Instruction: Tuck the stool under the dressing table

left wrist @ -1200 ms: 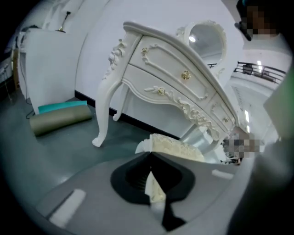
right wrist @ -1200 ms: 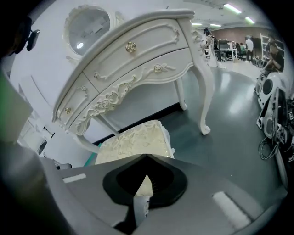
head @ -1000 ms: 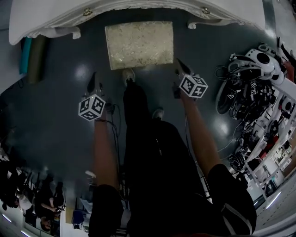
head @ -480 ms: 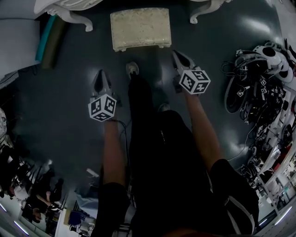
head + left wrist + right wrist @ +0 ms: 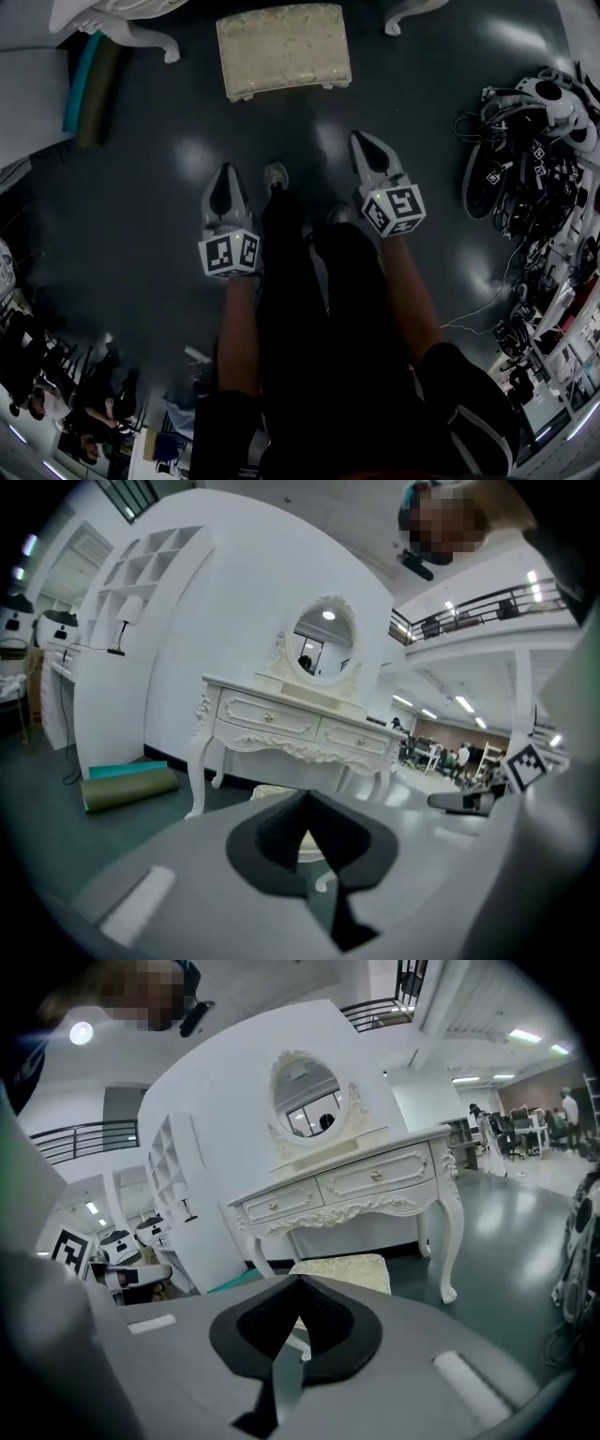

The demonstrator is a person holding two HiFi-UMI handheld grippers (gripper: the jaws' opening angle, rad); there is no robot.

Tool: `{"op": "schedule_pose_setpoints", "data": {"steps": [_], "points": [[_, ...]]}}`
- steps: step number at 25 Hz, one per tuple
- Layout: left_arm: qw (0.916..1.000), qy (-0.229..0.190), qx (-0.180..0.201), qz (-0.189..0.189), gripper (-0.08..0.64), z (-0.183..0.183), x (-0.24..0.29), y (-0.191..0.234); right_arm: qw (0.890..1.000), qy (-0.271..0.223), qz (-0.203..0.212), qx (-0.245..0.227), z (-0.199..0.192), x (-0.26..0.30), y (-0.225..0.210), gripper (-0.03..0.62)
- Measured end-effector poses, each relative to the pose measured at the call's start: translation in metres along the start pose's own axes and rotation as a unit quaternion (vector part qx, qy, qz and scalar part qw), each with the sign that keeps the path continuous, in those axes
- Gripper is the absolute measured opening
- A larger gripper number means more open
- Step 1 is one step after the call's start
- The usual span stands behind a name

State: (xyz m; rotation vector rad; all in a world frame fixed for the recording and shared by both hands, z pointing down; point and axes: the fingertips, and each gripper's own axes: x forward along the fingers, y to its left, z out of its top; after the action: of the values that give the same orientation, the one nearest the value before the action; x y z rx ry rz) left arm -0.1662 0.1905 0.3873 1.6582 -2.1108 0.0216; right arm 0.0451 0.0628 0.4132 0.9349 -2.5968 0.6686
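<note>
The cream cushioned stool (image 5: pixel 283 49) stands on the dark floor between the white dressing table's front legs (image 5: pixel 141 36). In the right gripper view the stool (image 5: pixel 349 1269) sits below the table's drawers (image 5: pixel 356 1190). In the left gripper view only a bit of the stool (image 5: pixel 270 790) shows under the table (image 5: pixel 291 728). My left gripper (image 5: pixel 225 172) is shut and empty, well short of the stool and to its left. My right gripper (image 5: pixel 360 141) is also shut and empty, nearer the stool's right front corner. Neither touches it.
A rolled teal and olive mat (image 5: pixel 92 89) lies left of the table. Headsets and cables (image 5: pixel 530 131) are heaped along the right. My feet (image 5: pixel 275 175) stand between the grippers. An oval mirror (image 5: pixel 323 641) tops the table against a curved white wall.
Both grippers have drawn back from the stool towards me and risen. The table top has slid out of the head view, and the stool now sits further from the grippers.
</note>
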Motion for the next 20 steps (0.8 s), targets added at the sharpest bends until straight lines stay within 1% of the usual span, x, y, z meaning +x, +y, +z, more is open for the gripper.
{"op": "schedule_pose_setpoints", "data": {"steps": [3,5,7,9,11,15,18,20], "points": [[0.9998,0.005,0.019,-0.002,0.008,-0.017,0.010,0.003,1.000,-0.012,-0.026,0.007,-0.012,0.006,-0.007,-0.006],[0.9997,0.004,0.023,-0.003,0.008,-0.034,0.024,0.010,0.999,-0.024,-0.036,0.019,-0.021,0.019,-0.018,-0.005],[0.9997,0.005,0.025,-0.003,0.008,-0.054,0.030,0.018,0.998,-0.029,-0.046,0.030,-0.039,0.026,-0.027,-0.006],[0.9992,0.003,0.038,-0.007,0.008,-0.073,0.038,0.028,0.998,-0.031,-0.054,0.028,-0.060,0.035,-0.034,-0.005],[0.9987,-0.002,0.047,-0.019,0.008,-0.092,0.050,0.035,0.998,-0.035,-0.055,0.024,-0.078,0.049,-0.042,-0.006],[0.9972,-0.009,0.050,-0.054,0.008,-0.133,0.075,0.040,0.997,-0.045,-0.058,0.022,-0.109,0.072,-0.061,-0.006],[0.9970,-0.013,0.055,-0.053,0.006,-0.161,0.094,0.043,0.997,-0.054,-0.058,0.014,-0.128,0.087,-0.076,-0.005],[0.9953,-0.020,0.072,-0.061,0.008,-0.177,0.104,0.042,0.996,-0.070,-0.055,0.014,-0.139,0.095,-0.085,-0.005]]}}
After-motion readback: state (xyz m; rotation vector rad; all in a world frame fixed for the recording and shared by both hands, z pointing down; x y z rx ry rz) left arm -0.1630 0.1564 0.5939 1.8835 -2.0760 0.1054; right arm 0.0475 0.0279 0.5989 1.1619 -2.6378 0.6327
